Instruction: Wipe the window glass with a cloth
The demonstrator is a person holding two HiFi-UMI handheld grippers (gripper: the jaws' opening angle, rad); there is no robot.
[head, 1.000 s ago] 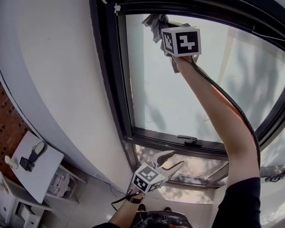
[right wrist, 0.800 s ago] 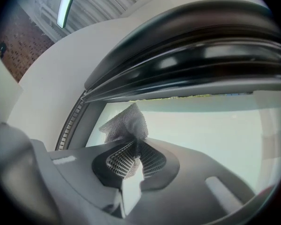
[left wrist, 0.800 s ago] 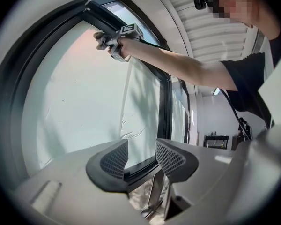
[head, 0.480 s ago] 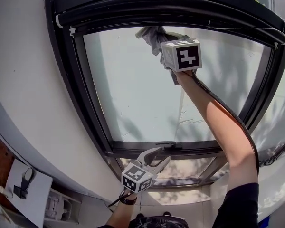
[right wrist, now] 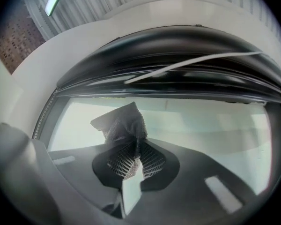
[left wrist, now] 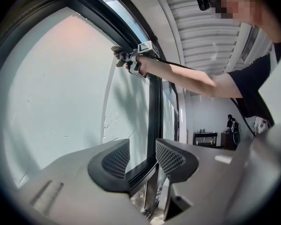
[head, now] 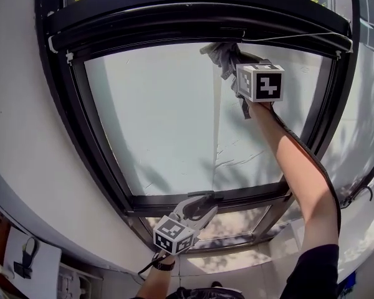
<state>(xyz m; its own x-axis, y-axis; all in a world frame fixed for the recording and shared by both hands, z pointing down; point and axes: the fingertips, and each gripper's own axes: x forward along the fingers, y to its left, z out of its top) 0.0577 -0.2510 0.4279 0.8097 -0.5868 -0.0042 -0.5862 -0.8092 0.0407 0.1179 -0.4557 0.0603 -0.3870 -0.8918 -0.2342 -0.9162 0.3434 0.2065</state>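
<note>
High on the smooth glass (head: 168, 117), crumpled grey cloth (head: 223, 55) pinched in right claw (right wrist: 135, 156); left claw (left wrist: 143, 156) empty, wide, just narrowing slightly.

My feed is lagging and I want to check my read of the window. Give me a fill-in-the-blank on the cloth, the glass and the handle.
1. The right hand-held gripper is ____ on the cloth.
2. The cloth is held at the ____ edge of the window glass.
3. The window handle sits on the ____ rail of the frame.

Missing words: shut; top; bottom.
</note>
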